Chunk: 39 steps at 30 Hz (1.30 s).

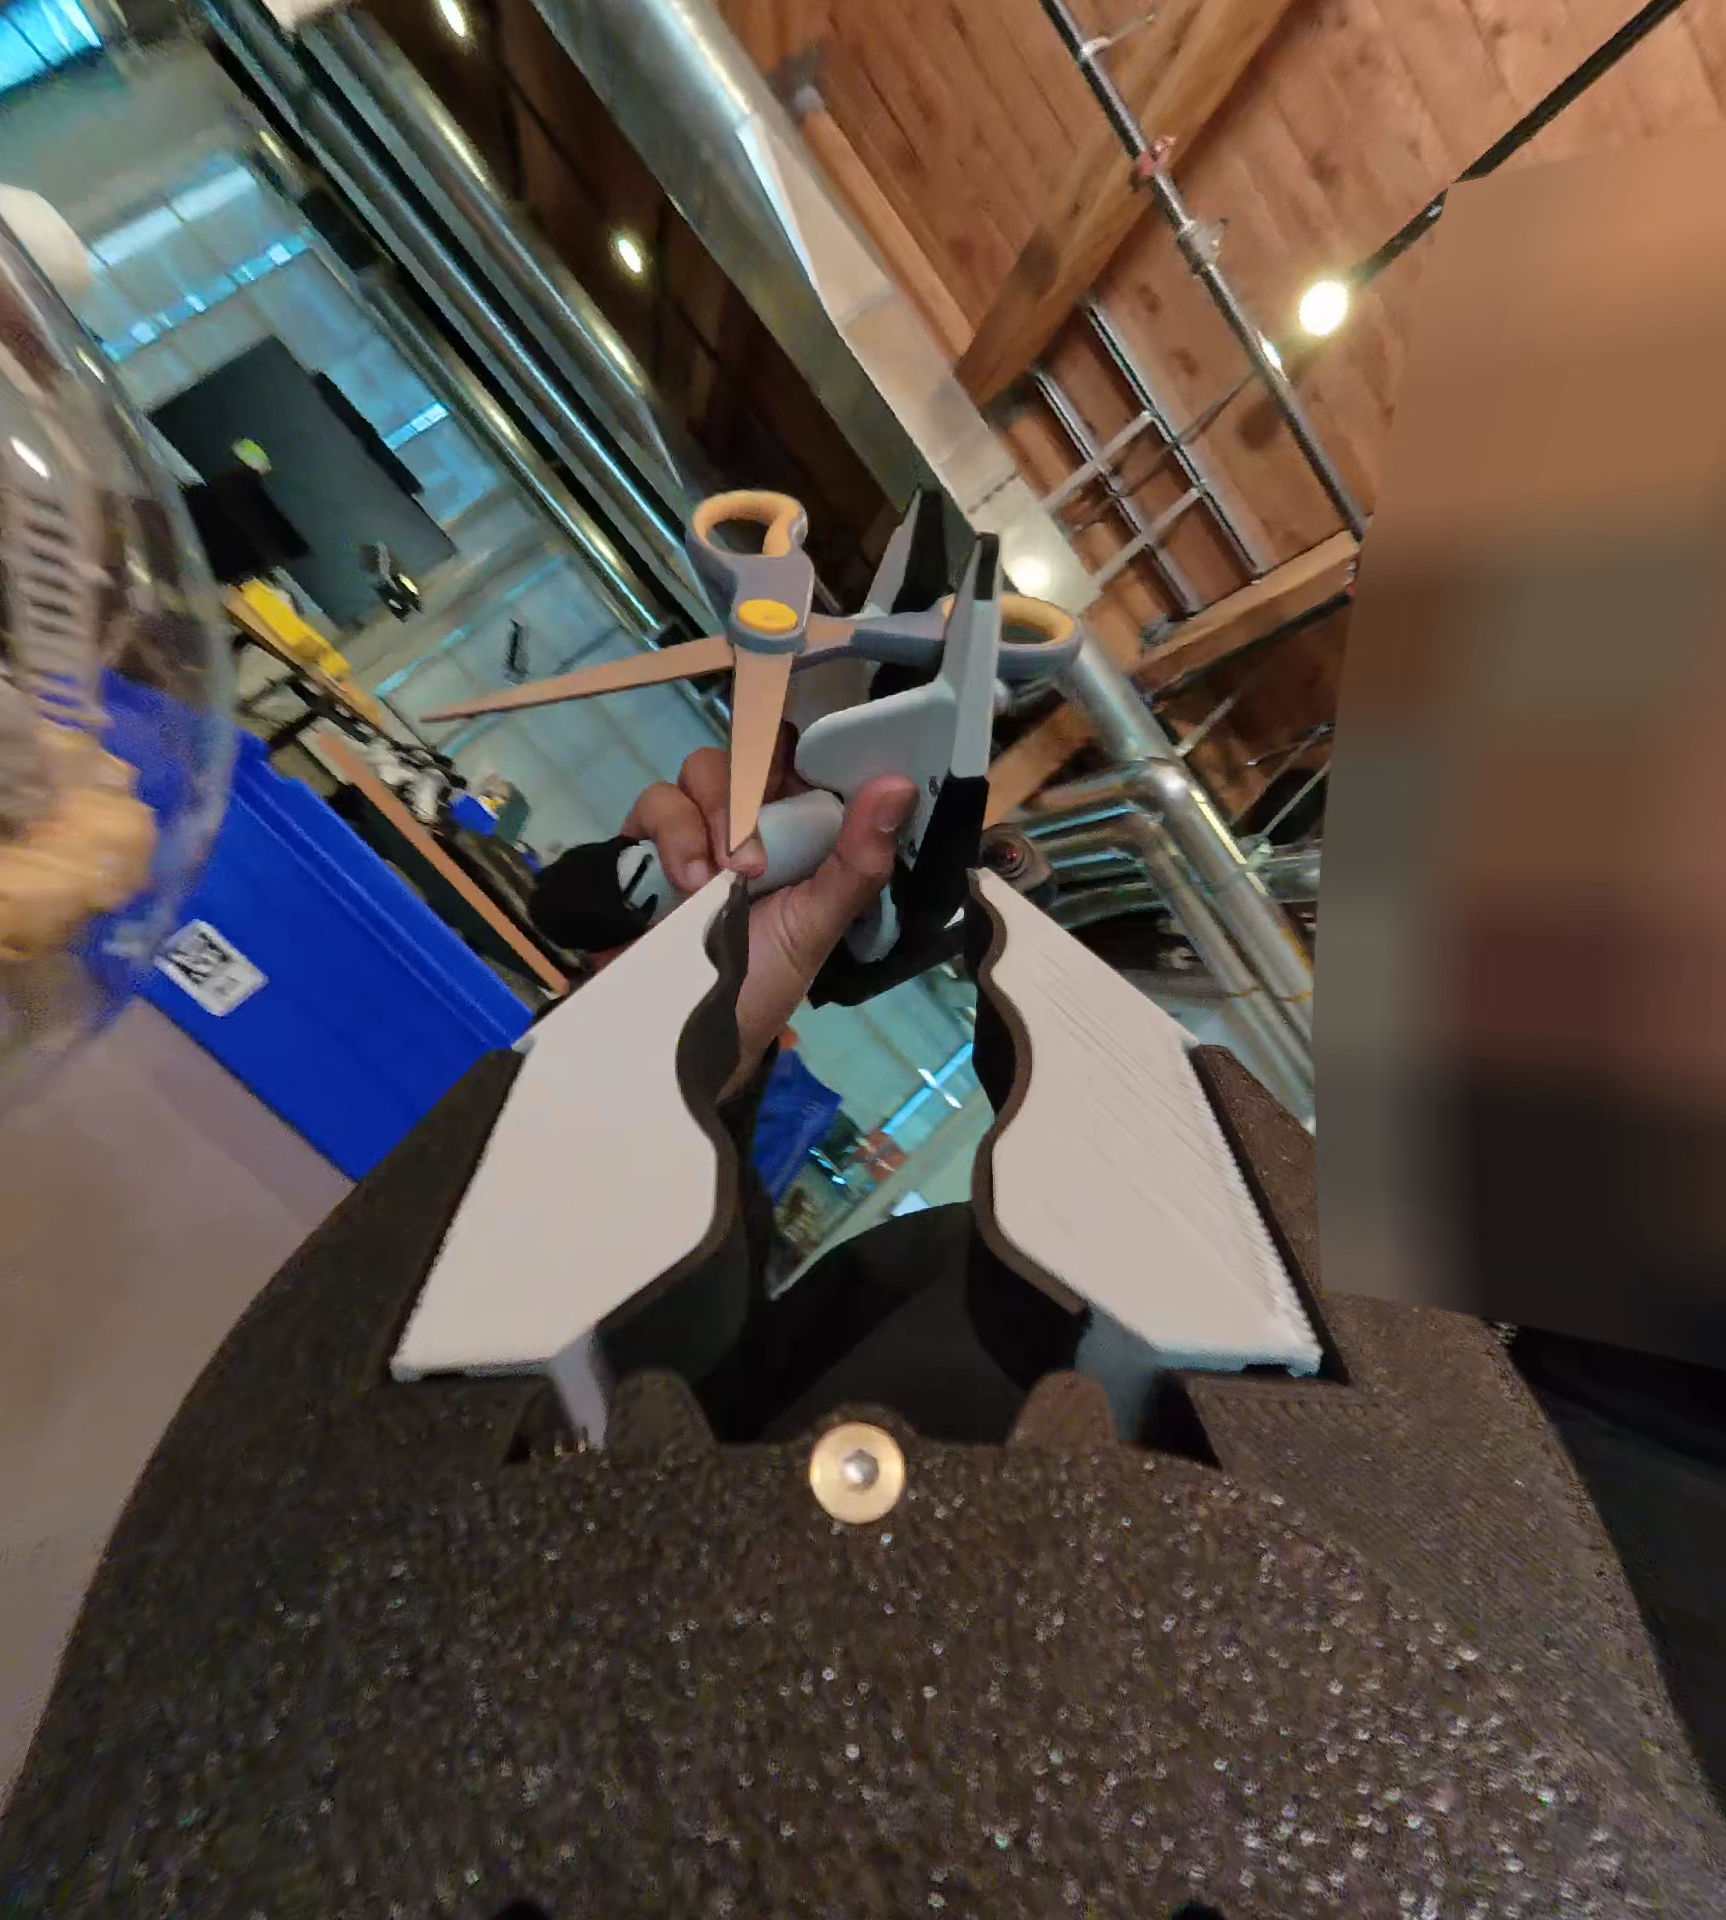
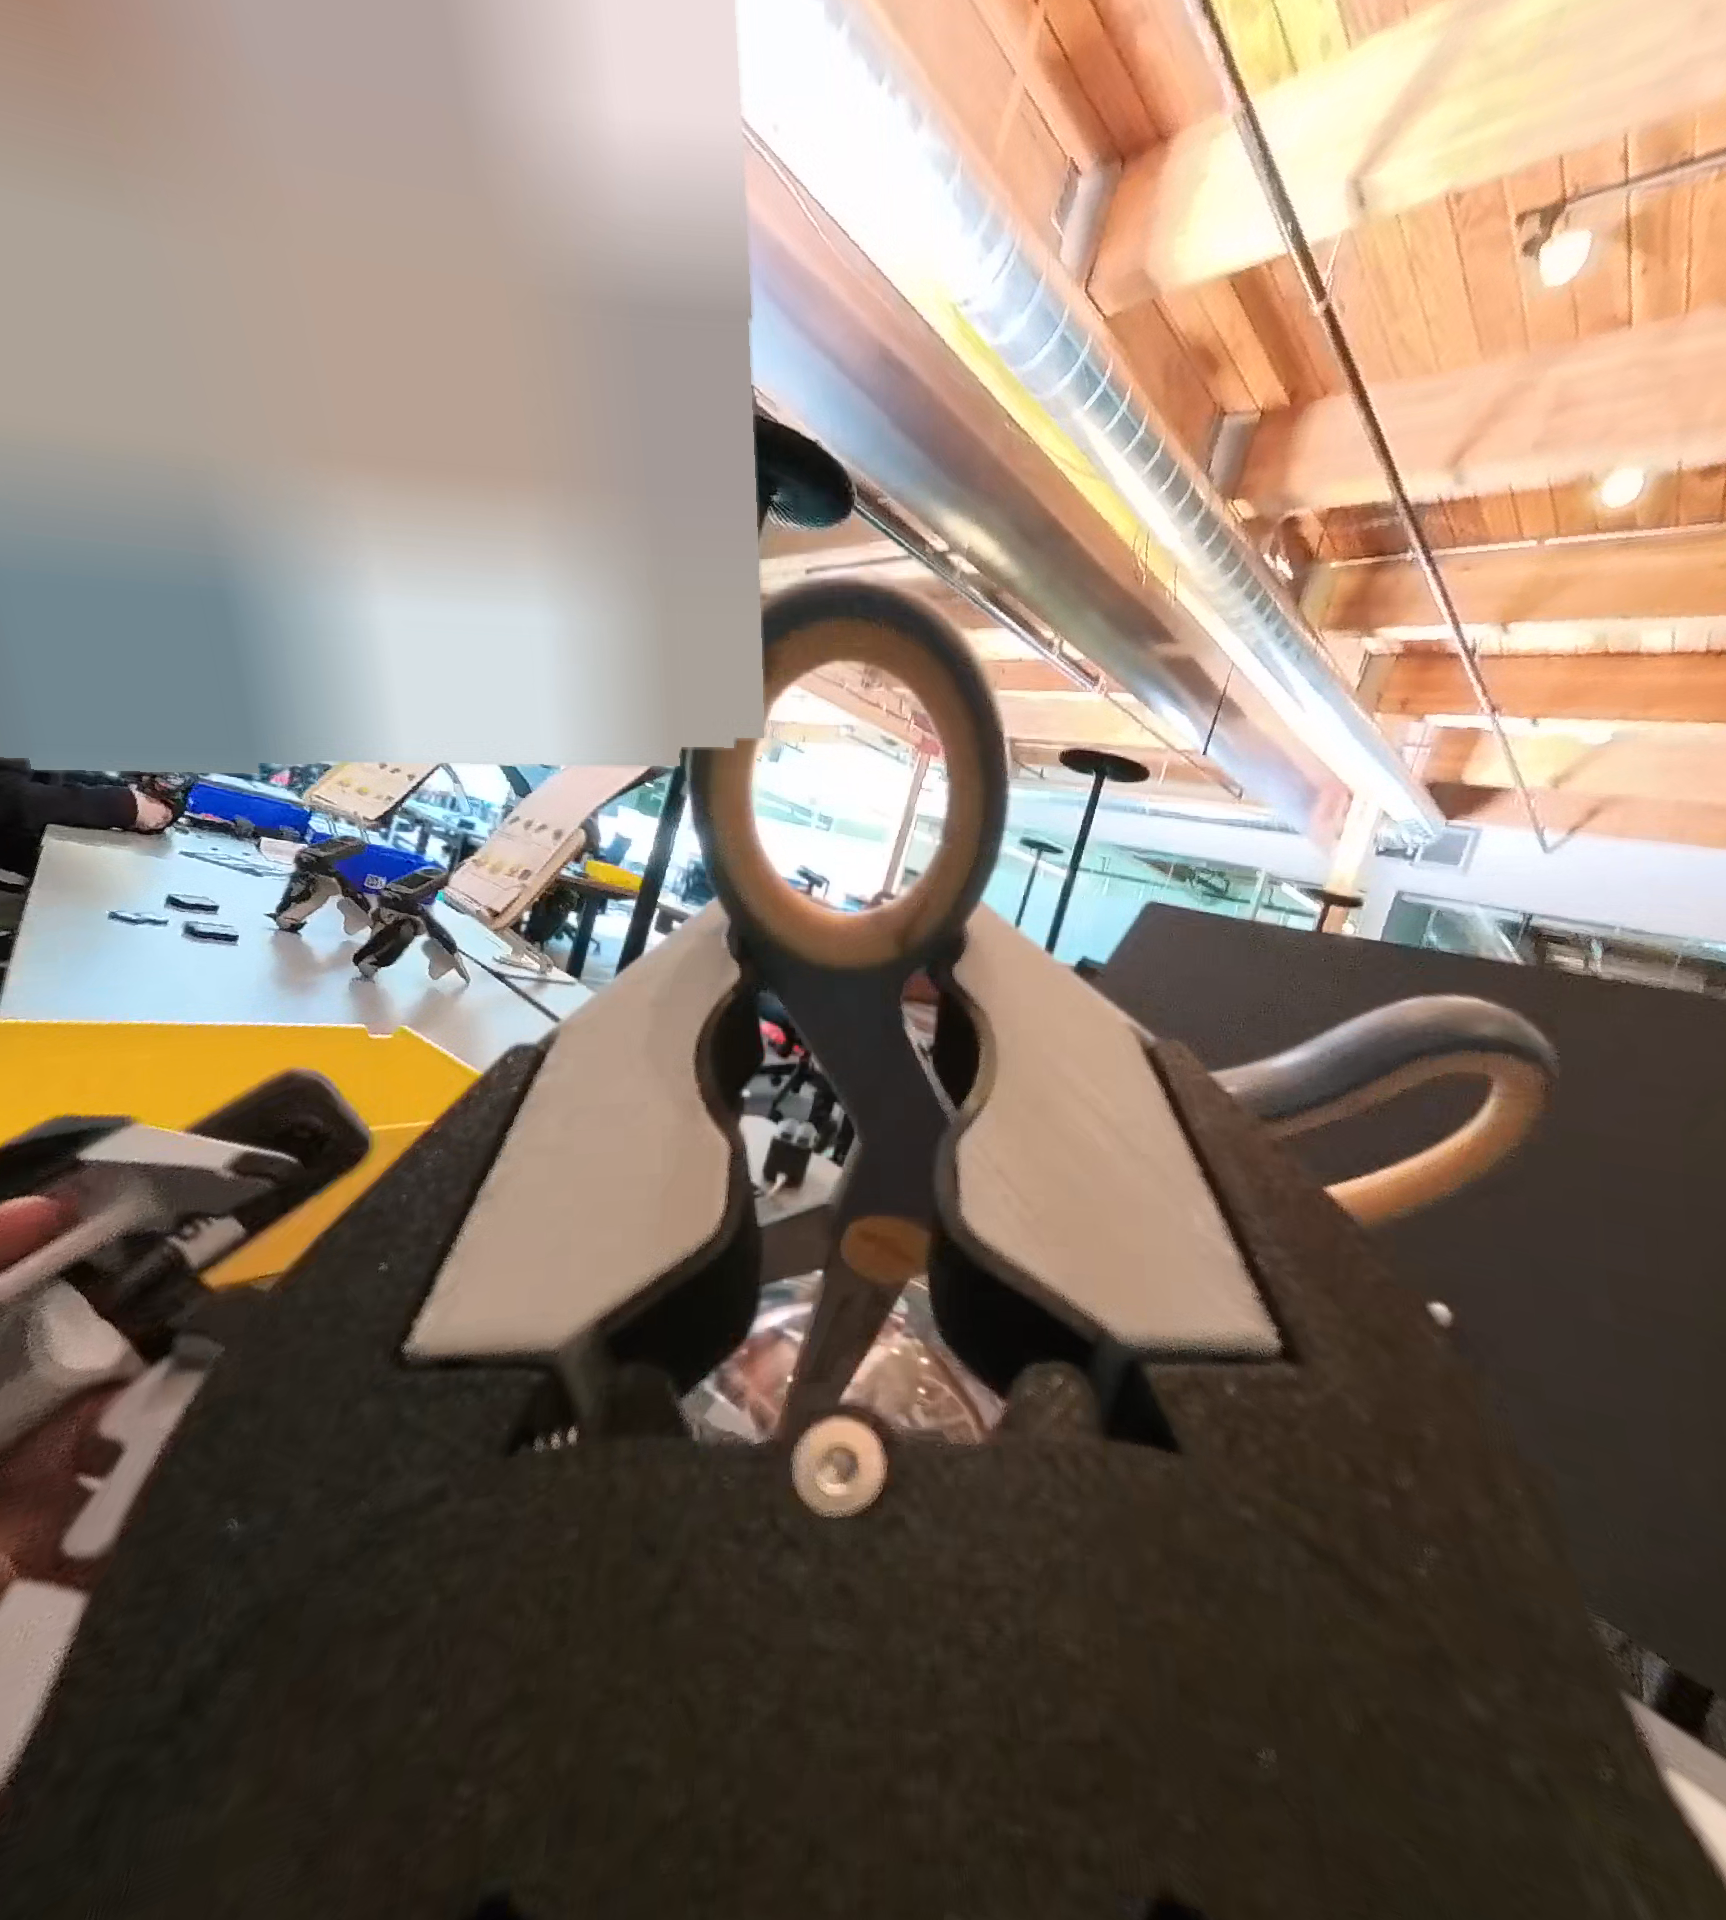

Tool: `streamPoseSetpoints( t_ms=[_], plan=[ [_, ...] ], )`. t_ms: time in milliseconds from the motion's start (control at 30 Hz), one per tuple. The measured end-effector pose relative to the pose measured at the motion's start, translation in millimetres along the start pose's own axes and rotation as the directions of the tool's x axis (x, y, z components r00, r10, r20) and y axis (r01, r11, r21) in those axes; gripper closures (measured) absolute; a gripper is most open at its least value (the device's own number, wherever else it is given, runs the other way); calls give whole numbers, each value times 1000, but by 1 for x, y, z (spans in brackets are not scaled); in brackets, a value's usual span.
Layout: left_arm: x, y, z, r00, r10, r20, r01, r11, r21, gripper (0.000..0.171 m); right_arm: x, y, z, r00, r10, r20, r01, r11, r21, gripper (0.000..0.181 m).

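The right gripper (image 2: 843, 951) is clamped on a pair of scissors (image 2: 874, 1091): its pale, ridged plastic fingers (image 2: 589, 1164) with wavy dark rubber edges pinch the grey handle just below one oval finger loop, which is lined in soft tan-orange. The second loop (image 2: 1441, 1101) curves out past the right finger. In the left wrist view the same scissors (image 1: 760, 665) are held up in the air, blades spread wide in a rough right angle, the smooth metal tinted by the wooden ceiling (image 1: 1098, 208), with a round yellow pivot cap. One blade tip points down to the person's hand (image 1: 786, 862) wrapped round the right gripper's (image 1: 958, 623) grey handle.

The left gripper (image 1: 854, 899) stands released, a clear gap between its white fingers (image 1: 610, 1122), holding nothing; its body is coarse, speckled black plastic. A curved clear glass vessel (image 1: 111, 623), possibly a bowl, blurs the left edge. Behind it sits a blue bin (image 1: 339, 935). In the right wrist view, a yellow bin (image 2: 163, 1070) lies by the near edge of a white bench (image 2: 111, 966) carrying spare grippers (image 2: 371, 914).
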State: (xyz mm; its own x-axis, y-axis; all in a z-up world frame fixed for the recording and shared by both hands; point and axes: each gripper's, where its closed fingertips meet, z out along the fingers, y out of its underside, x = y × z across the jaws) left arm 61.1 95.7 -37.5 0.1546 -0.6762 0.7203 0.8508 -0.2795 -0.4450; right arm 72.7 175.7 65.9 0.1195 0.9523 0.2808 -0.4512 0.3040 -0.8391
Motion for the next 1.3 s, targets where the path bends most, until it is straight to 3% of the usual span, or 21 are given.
streamPoseSetpoints(
  t_ms=[133, 233, 300, 367, 467, 500, 533, 633, 700, 933, 1200, 1233, 1300],
  plan=[
    [-4, -34, -24, 982, 159, 107, -164, 985, 44, 131, 27, 10, 12, 999, 50, 1, -50, 998, -21, 156],
    [-16, -61, -35, 899, 355, 255, -367, 930, -1, 131, 44, 15, 26, 994, 106, 19, -105, 994, -13, 157],
    [-30, -77, -35, 765, 531, 366, -528, 841, -117, 132, 54, 18, 34, 990, 138, 25, -138, 990, -10, 157],
    [-49, -96, -31, 562, 694, 450, -648, 708, -282, 134, 63, 20, 41, 982, 186, 33, -186, 983, 0, 158],
    [-77, -128, -16, 238, 854, 463, -715, 476, -511, 150, 70, 26, 46, 971, 235, 38, -235, 972, -1, 160],
    [-88, -138, -11, 147, 880, 451, -715, 410, -567, 154, 72, 29, 47, 970, 239, 33, -239, 971, -8, 161],
    [-99, -143, -4, 108, 899, 425, -698, 372, -612, 159, 73, 31, 48, 969, 246, 31, -245, 969, -16, 162],
    [-122, -136, 11, 160, 926, 341, -617, 363, -698, 161, 73, 38, 49, 959, 280, 41, -278, 959, -47, 163],
    [-131, -129, 13, 192, 934, 301, -582, 355, -732, 171, 72, 43, 47, 954, 296, 47, -292, 953, -77, 163],
    [-145, -124, 11, 217, 933, 288, -557, 361, -748, 171, 90, 61, 35, 959, 285, 8, -282, 952, -120, 166],
    [-149, -124, 17, 194, 946, 259, -545, 324, -774, 171, 134, 5, 20, 982, 138, -126, -127, 988, 87, 166],
    [-150, -124, 17, 201, 944, 261, -543, 329, -773, 171, 132, 12, 20, 982, 142, -126, -134, 989, 67, 166],
    [-151, -125, 19, 202, 944, 262, -546, 331, -769, 171, 114, 62, 21, 976, 211, -60, -216, 974, -74, 167]
  ],
)
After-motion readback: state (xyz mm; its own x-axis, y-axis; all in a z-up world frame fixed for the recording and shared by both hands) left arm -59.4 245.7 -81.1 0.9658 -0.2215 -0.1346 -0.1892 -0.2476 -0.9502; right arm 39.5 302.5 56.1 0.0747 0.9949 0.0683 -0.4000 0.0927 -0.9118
